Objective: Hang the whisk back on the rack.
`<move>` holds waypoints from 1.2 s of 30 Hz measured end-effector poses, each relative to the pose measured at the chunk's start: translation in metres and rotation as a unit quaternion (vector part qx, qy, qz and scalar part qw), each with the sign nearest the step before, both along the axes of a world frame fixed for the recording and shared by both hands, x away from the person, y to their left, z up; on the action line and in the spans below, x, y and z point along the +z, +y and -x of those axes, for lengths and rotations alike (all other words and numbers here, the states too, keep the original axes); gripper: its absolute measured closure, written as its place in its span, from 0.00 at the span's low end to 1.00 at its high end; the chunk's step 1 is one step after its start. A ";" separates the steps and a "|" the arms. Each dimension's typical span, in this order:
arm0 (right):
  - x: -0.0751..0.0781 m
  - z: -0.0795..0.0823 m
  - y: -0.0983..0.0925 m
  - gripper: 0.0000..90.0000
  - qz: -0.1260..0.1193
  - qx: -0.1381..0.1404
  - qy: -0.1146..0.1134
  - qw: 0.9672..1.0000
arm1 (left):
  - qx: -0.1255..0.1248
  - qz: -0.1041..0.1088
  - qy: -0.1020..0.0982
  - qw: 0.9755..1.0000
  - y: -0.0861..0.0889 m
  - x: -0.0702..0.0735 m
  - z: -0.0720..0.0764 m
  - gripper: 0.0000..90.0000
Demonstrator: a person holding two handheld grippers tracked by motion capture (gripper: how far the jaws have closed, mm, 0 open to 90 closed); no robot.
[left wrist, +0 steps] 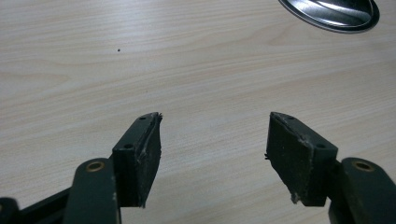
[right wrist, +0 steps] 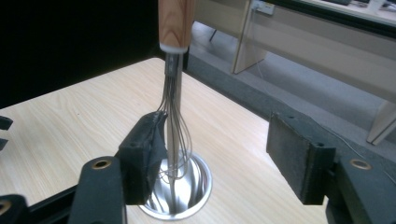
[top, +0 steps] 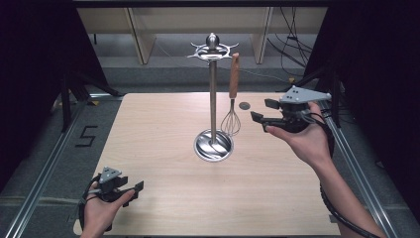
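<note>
Wide bare table (top: 158,124) on the left — plenty of passage there. Mid-table the stand (top: 213,99) rises off its round base (top: 213,145), the whisk (top: 232,99) hanging just beside the pole (little gap between). The right gripper (top: 262,110) — jaws apart — sits near the whisk.

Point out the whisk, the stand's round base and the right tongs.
whisk (top: 234,74): high view, on its wooden handle.
stand base (top: 213,145): high view, on the shiny metal dish.
right tongs (top: 263,110): high view, midway between the open tips.

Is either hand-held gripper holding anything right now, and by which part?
Nothing is held. Both the left hand-held gripper and right hand-held gripper are open; the wooden-handled wire whisk hangs free.
</note>
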State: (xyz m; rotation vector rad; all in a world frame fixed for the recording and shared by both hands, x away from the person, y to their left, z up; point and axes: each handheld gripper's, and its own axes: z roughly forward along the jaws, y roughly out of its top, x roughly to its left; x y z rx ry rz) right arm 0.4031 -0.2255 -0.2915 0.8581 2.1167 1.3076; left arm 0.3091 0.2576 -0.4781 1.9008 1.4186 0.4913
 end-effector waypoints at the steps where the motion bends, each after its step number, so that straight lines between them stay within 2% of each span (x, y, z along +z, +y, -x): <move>1: -0.002 0.004 -0.002 0.41 -0.007 -0.006 0.007 1.000 | 0.001 0.000 0.000 1.000 0.000 0.000 0.000 0.39; 4: -0.009 0.010 -0.012 0.41 -0.007 -0.010 0.003 1.000 | 0.004 -0.001 0.001 1.000 0.000 0.000 0.000 0.39; 5: -0.012 0.012 -0.015 0.41 -0.009 -0.012 0.008 1.000 | 0.016 0.012 -0.006 1.000 -0.003 -0.001 0.000 0.39; 6: -0.015 0.015 -0.018 0.41 -0.008 -0.019 0.010 1.000 | 0.017 0.012 -0.006 1.000 -0.003 -0.002 0.000 0.39; 10: -0.033 0.022 -0.031 0.40 -0.013 -0.031 0.023 0.999 | 0.010 0.005 0.001 1.000 -0.001 -0.001 0.000 0.39; 11: -0.037 0.023 -0.035 0.40 -0.012 -0.037 0.029 0.999 | 0.004 -0.005 0.004 1.000 0.000 -0.001 0.000 0.39; 14: -0.057 0.027 -0.047 0.40 -0.006 -0.046 0.042 0.998 | 0.005 -0.002 0.005 1.000 0.000 -0.001 0.000 0.39; 16: -0.073 0.029 -0.054 0.40 -0.010 -0.061 0.059 0.996 | 0.006 -0.004 0.004 1.000 0.000 -0.001 0.000 0.39; 17: -0.082 0.028 -0.059 0.40 -0.002 -0.061 0.055 0.997 | 0.003 -0.002 0.004 1.000 0.000 -0.002 0.000 0.39; 18: -0.090 0.029 -0.063 0.40 0.004 -0.061 0.061 0.996 | 0.005 -0.004 0.005 1.000 -0.001 -0.002 0.000 0.39; 22: -0.122 0.035 -0.073 0.40 0.009 -0.076 0.101 0.992 | 0.005 -0.005 0.006 1.000 -0.001 -0.002 0.000 0.39; 24: -0.137 0.037 -0.077 0.40 0.022 -0.084 0.112 0.990 | 0.002 -0.003 0.005 1.000 -0.001 -0.002 0.000 0.39; 26: -0.149 0.040 -0.081 0.40 0.024 -0.092 0.127 0.987 | 0.011 0.005 0.000 1.000 -0.003 -0.002 0.000 0.39; 28: -0.159 0.042 -0.084 0.40 0.023 -0.098 0.136 0.986 | 0.007 0.005 0.000 1.000 -0.002 -0.001 0.000 0.39; 31: -0.167 0.044 -0.087 0.40 0.028 -0.108 0.147 0.983 | -0.001 0.000 0.003 1.000 -0.002 0.000 0.000 0.39; 32: -0.168 0.043 -0.088 0.40 0.022 -0.110 0.139 0.984 | -0.005 0.002 0.003 1.000 -0.002 -0.001 -0.001 0.39; 36: -0.169 0.043 -0.088 0.41 0.011 -0.114 0.142 0.983 | -0.003 0.004 0.003 1.000 -0.003 -0.001 0.000 0.39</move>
